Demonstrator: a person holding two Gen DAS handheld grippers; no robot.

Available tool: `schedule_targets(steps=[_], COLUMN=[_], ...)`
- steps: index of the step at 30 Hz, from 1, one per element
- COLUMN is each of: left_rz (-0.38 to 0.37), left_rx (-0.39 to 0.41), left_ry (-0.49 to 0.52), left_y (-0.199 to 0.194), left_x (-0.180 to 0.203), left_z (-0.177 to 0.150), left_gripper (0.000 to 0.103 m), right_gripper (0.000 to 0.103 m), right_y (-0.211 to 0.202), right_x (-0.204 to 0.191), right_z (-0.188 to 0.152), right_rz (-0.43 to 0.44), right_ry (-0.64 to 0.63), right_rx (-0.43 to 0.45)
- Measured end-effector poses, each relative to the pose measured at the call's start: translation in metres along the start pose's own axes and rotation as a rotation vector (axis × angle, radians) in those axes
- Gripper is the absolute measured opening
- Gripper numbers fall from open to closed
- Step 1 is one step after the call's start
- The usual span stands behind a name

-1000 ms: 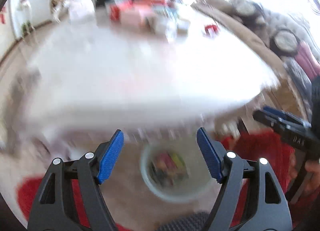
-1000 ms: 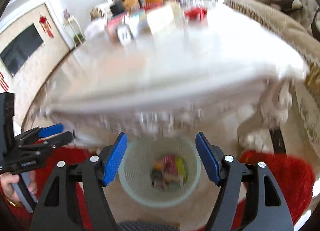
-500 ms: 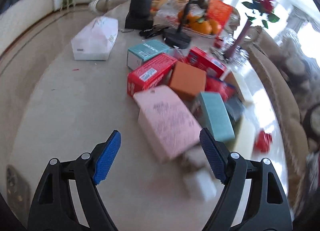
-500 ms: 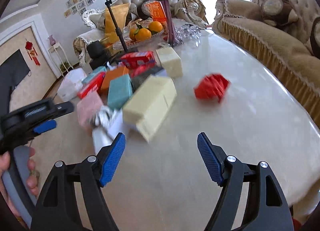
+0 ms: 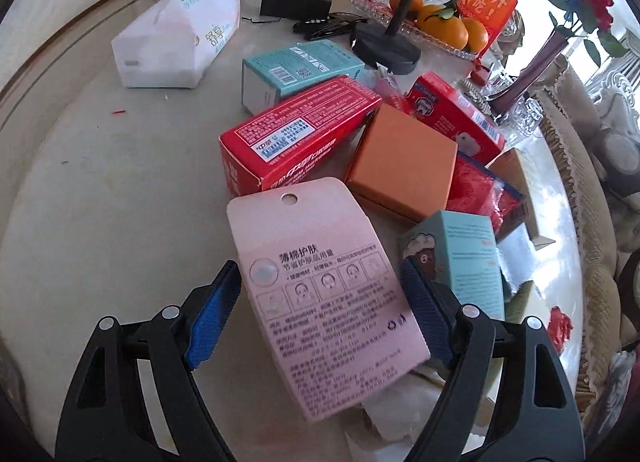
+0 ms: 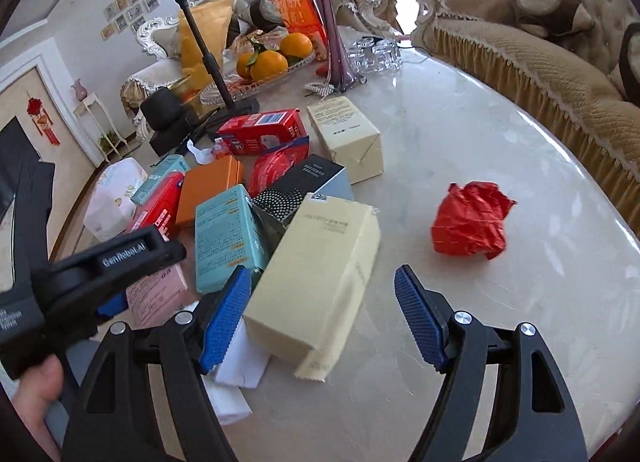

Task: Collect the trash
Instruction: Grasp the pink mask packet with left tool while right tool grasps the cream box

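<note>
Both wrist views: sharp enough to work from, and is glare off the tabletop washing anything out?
Left wrist view: sharp, print on the pink box is legible; window glare whitens the table at the right edge, and fisheye curves the table rim. Right wrist view: also sharp, crumpled red wrapper crisp; soft sheen on the marble, window blown out at top, corners vignetted dark.

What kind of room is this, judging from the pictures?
Most likely a home living room: an ornate sofa stands beside a marble table that bears a fruit tray, and framed photos hang on the wall.
</note>
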State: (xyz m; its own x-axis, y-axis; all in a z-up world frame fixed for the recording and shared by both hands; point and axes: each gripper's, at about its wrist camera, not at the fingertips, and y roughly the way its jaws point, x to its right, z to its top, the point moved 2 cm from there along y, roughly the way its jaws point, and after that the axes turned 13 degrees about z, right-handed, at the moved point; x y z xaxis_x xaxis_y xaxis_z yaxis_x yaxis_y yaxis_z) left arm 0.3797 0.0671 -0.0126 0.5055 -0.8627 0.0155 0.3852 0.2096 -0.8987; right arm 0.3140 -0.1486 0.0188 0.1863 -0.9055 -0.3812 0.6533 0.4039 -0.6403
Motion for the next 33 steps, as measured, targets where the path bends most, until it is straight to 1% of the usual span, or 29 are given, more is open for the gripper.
schedule_targets(steps=[4,6,10,11,13,14,15,17,18,21,23,25,26,27,28,30,31,33], left_rz=[0.013,0.037,0.024,0.025,0.027,0.034,0.044,0.049,0.06,0.084,0.081,0.054,0.036,0.033,0.04,0.03,0.017,0.0], left_rx=[0.035,0.052,0.042,0.04,0.027,0.016,0.008,0.002,0.002,-0.003,0.0,0.033,0.051,0.066,0.081,0.101,0.107,0.132], left_ry=[0.057,0.078,0.095,0.1,0.099,0.096,0.094,0.101,0.112,0.118,0.109,0.12,0.131,0.14,0.15,0.169,0.17,0.165], left_y=[-0.003,-0.004,-0.004,-0.004,-0.003,-0.002,-0.001,0.001,0.003,0.007,0.01,0.011,0.009,0.007,0.005,0.003,0.0,-0.008], left_x=[0.001,-0.002,-0.01,-0.012,-0.012,-0.011,-0.009,-0.004,-0.001,0.0,-0.001,-0.003,-0.005,-0.006,-0.008,-0.014,-0.018,-0.029], left_z=[-0.001,-0.001,-0.001,-0.001,0.0,0.001,0.002,0.002,0.002,-0.001,-0.003,-0.006,-0.008,-0.01,-0.011,-0.016,-0.017,-0.021], left_gripper=[0.08,0.083,0.083,0.083,0.083,0.083,0.083,0.083,0.083,0.083,0.083,0.082,0.079,0.07,0.068,0.064,0.064,0.064], right_gripper=[0.071,0.072,0.076,0.076,0.076,0.076,0.076,0.076,0.076,0.076,0.076,0.075,0.073,0.05,0.044,0.044,0.043,0.044], right_y=[0.013,0.015,0.013,0.01,0.004,0.002,0.002,0.006,0.01,0.022,0.031,0.034,0.034,0.033,0.032,0.026,0.022,0.011], right_x=[-0.002,-0.002,0.0,0.002,0.01,0.015,0.017,0.019,0.018,0.009,0.008,0.011,0.012,0.013,0.015,0.019,0.02,0.02], right_z=[0.001,-0.001,-0.007,-0.007,-0.006,-0.005,-0.005,-0.004,-0.005,-0.006,-0.007,-0.008,-0.008,-0.01,-0.012,-0.013,-0.015,-0.018], right_rz=[-0.054,-0.051,-0.049,-0.06,-0.126,-0.142,-0.135,-0.086,-0.084,-0.133,-0.109,-0.083,-0.074,-0.069,-0.056,-0.033,-0.015,0.005], right_ry=[-0.01,-0.02,-0.072,-0.088,-0.102,-0.097,-0.085,-0.064,-0.08,-0.203,-0.24,-0.244,-0.245,-0.245,-0.239,-0.209,-0.201,-0.192], right_rx=[-0.019,-0.033,-0.085,-0.092,-0.09,-0.087,-0.088,-0.107,-0.116,-0.14,-0.167,-0.169,-0.17,-0.172,-0.178,-0.167,-0.163,-0.131])
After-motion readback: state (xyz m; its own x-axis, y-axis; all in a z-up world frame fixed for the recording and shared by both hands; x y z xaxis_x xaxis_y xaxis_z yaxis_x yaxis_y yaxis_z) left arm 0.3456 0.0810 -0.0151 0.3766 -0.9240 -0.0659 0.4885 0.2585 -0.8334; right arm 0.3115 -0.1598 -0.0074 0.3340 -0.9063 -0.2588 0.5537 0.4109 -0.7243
